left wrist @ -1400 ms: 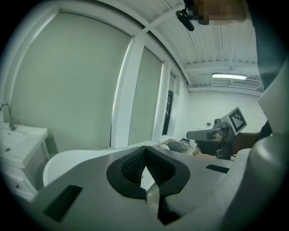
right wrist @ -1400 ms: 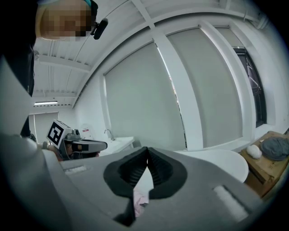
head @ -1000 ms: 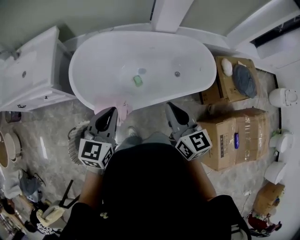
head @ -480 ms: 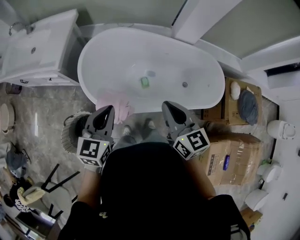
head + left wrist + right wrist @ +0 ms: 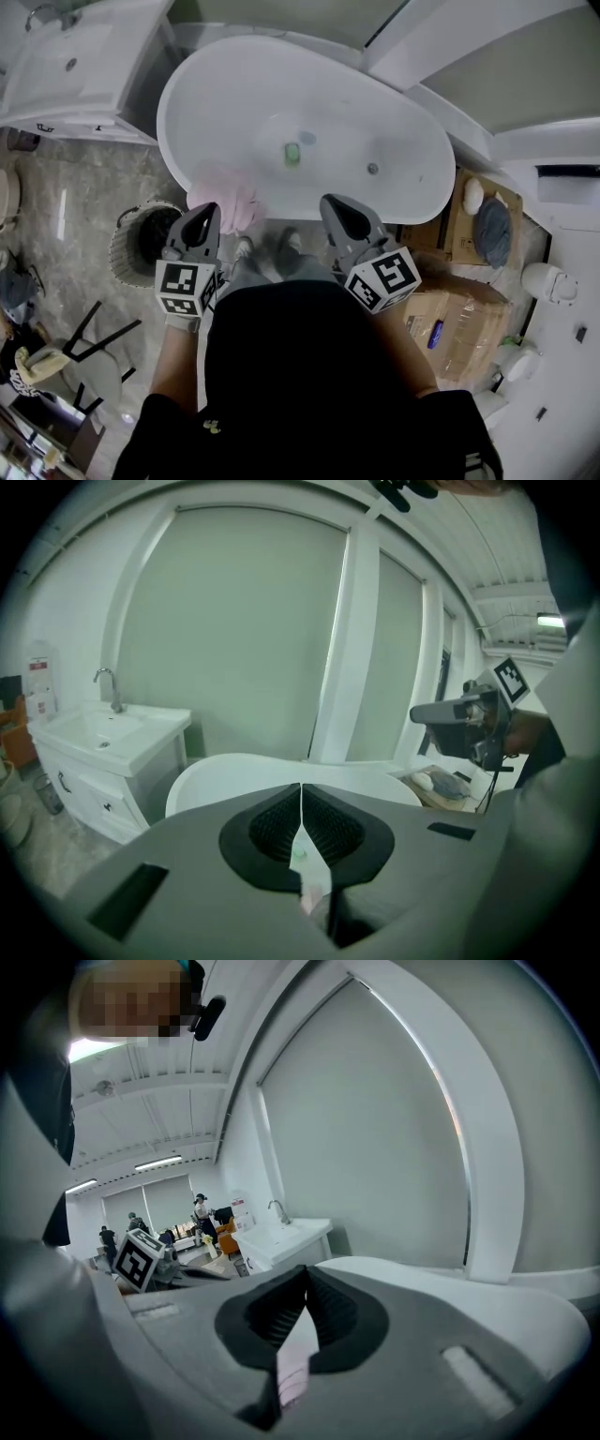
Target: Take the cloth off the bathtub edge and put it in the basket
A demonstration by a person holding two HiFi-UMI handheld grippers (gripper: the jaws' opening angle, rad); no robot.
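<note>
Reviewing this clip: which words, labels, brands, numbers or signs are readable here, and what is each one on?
No text can be read in any view.
On the cardboard box, a blue label: too small to read.
On the white container beside the washbasin, a red-and-white label: blurred.
On the left tool and right tool, each marker cube: square patterns only, no letters.

Right gripper (image 5: 306, 1274): jaws closed, ribbed pads met along 1 line, nothing gripped between them.
Pink patch (image 5: 292, 1372): seen through the gap at 6 o'clock of the pads; too little is shown for it to be identified.
Bathtub (image 5: 441, 1283): white rim, at 3 o'clock of the jaws.
Washbasin (image 5: 281, 1235): white, fitted with 1 tap, at 11 o'clock.
Left gripper (image 5: 214, 1275): at 9 o'clock, marker cube (image 5: 138, 1260) faced toward the camera.
</note>
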